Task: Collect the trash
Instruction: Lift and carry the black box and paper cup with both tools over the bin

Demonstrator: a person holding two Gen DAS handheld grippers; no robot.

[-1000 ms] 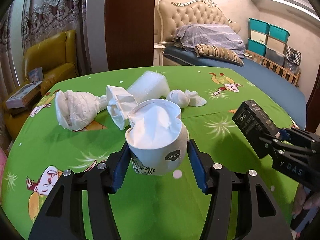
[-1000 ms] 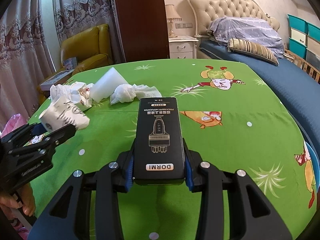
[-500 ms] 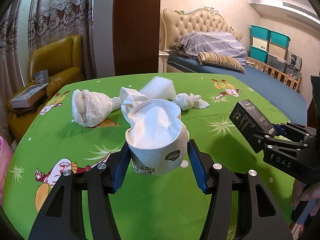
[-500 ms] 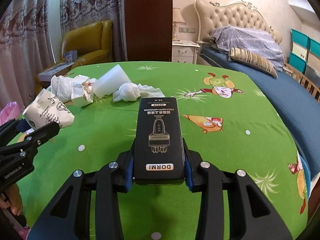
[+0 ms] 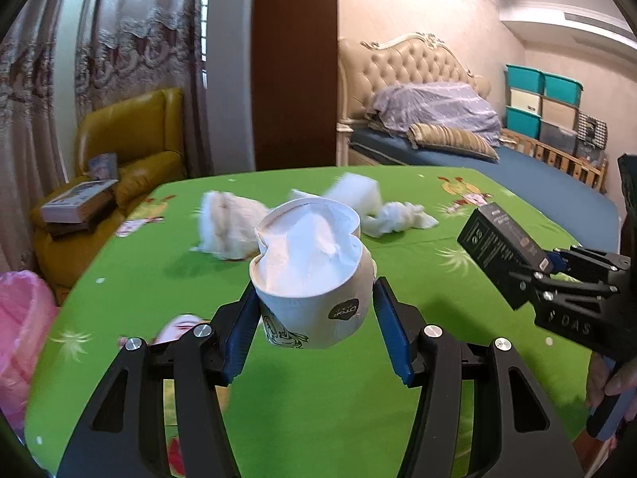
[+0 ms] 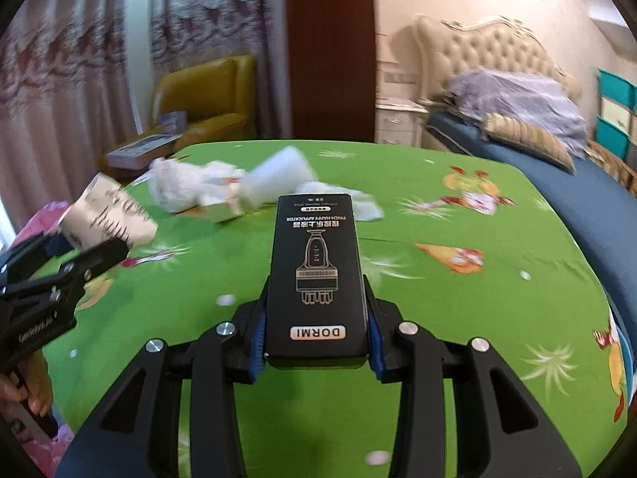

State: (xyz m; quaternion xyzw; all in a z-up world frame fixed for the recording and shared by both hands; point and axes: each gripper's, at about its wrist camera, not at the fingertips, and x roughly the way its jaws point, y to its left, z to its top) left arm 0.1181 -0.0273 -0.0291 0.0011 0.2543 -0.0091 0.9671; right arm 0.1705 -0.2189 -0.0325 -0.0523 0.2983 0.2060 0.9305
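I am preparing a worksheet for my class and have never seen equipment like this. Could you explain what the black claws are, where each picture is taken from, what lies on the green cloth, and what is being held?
There is no robot here. A person holds a two-fingered gripper in each hand, and a wide-angle camera on each gripper looks forward along its fingers.

In the left camera's picture, the left gripper is closed on a crumpled paper cup. In the right camera's picture, the right gripper is closed on a black box marked DORMI. Each picture also shows the other gripper at its edge.

On the green tablecloth lie crumpled white tissues and a white foam piece. A pink bag shows at the left edge.
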